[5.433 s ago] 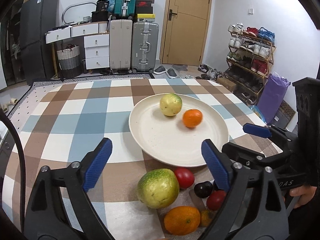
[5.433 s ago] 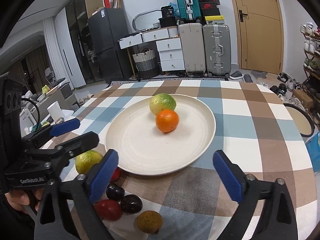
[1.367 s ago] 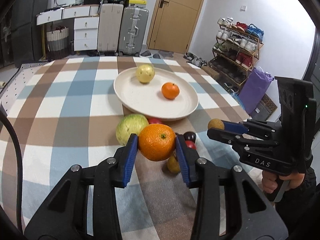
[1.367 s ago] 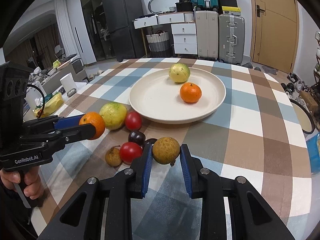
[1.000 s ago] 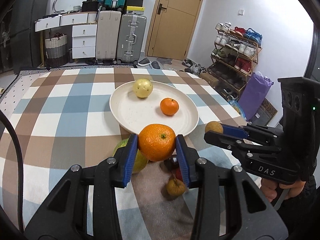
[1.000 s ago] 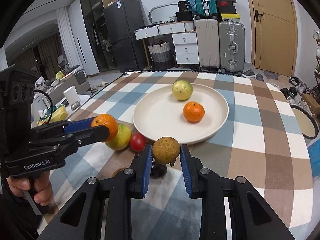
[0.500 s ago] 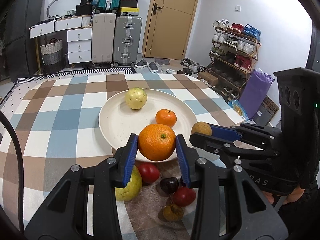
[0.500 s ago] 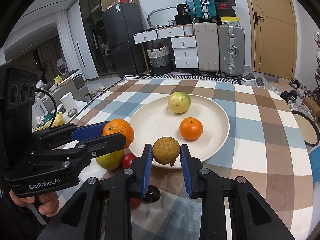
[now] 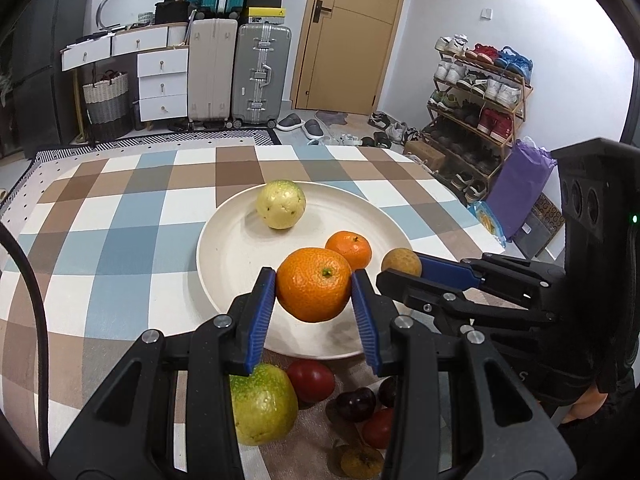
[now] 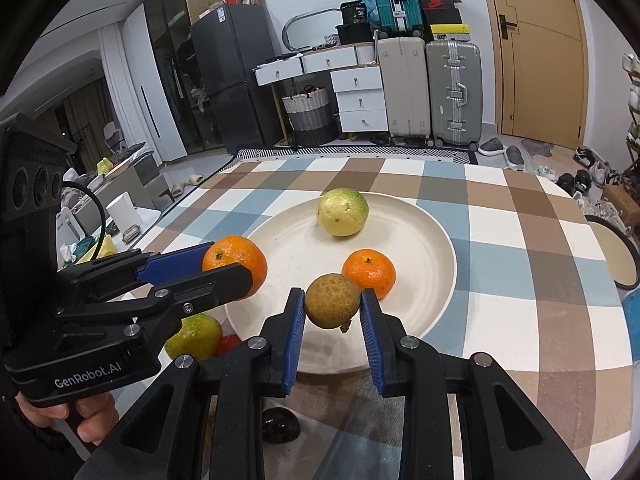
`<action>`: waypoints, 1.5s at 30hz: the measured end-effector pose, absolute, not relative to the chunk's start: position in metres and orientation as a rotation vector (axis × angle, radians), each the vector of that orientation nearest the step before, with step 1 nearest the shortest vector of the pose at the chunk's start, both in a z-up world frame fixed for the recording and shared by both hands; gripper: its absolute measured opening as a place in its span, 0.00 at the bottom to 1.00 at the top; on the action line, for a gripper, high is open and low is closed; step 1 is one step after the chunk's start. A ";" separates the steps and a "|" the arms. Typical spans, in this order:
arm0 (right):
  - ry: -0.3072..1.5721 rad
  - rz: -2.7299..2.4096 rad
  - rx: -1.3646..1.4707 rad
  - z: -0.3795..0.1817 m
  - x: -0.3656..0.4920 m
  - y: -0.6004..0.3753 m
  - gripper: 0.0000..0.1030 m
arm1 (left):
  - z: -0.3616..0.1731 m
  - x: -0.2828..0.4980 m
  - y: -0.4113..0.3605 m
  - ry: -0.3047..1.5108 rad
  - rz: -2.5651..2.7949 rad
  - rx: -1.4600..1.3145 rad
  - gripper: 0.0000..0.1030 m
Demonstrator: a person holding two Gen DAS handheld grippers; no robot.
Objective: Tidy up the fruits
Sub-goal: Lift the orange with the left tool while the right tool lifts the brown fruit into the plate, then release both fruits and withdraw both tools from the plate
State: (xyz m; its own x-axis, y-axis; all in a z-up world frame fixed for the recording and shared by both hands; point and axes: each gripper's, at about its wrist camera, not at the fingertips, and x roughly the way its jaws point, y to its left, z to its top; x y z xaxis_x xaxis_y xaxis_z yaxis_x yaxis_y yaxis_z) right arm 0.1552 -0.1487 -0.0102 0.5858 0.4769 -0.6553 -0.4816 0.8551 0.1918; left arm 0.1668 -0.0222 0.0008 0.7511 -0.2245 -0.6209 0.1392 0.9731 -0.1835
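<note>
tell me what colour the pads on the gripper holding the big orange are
Blue, ribbed pads on the left gripper, black frame; clearest in the left wrist view.

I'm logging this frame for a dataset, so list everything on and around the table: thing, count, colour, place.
Plate: 1, cream, mid-table.
Guava on plate: 1, yellow-green, far side of the plate.
Small orange on plate: 1, orange, right part of the plate.
Large orange: 1, orange, held in the left gripper above the plate's near edge.
Brown fruit: 1, brown, held in the right gripper over the plate.
Guava on cloth: 1, green, near the plate's front rim.
Tomatoes: 2, red, on the cloth.
Dark plums: 2 visible, dark, on the cloth.
Small brown fruit: 1, nearest the camera.
Tablecloth: 1, checked blue, brown and white.
Suitcases: several, by the wall.
Hands: 2, each gripping a handle.
</note>
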 end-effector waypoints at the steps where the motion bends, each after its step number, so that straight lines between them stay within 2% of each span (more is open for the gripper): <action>1: 0.768 0.557 -0.002 -0.012 0.156 -0.149 0.28 | -0.001 0.169 -0.022 0.698 -0.196 -0.130 0.35; 29: 0.805 0.531 -0.015 -0.029 0.159 -0.153 0.29 | -0.023 0.176 -0.023 0.743 -0.172 -0.124 0.35; 31: 0.801 0.528 -0.017 -0.029 0.158 -0.154 0.32 | -0.020 0.173 -0.023 0.730 -0.174 -0.122 0.35; 34: 0.800 0.527 -0.005 -0.030 0.157 -0.157 0.40 | -0.018 0.171 -0.020 0.726 -0.168 -0.123 0.37; 37: 0.791 0.531 0.001 -0.028 0.155 -0.158 0.49 | -0.017 0.168 -0.016 0.728 -0.149 -0.120 0.47; 40: 0.786 0.518 -0.006 -0.027 0.153 -0.159 0.62 | -0.014 0.161 -0.011 0.710 -0.126 -0.117 0.62; 42: 0.785 0.523 -0.001 -0.026 0.152 -0.160 0.68 | -0.011 0.155 -0.006 0.698 -0.113 -0.120 0.79; 45: 0.776 0.522 0.008 -0.023 0.149 -0.164 0.81 | -0.004 0.145 0.000 0.669 -0.105 -0.124 0.83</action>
State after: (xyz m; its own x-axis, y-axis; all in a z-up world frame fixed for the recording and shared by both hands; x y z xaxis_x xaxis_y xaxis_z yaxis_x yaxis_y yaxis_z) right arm 0.1489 -0.1642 -0.0233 0.5934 0.4524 -0.6657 -0.4465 0.8732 0.1954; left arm 0.1452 0.0003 -0.0044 0.7794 -0.1363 -0.6115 0.0568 0.9874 -0.1476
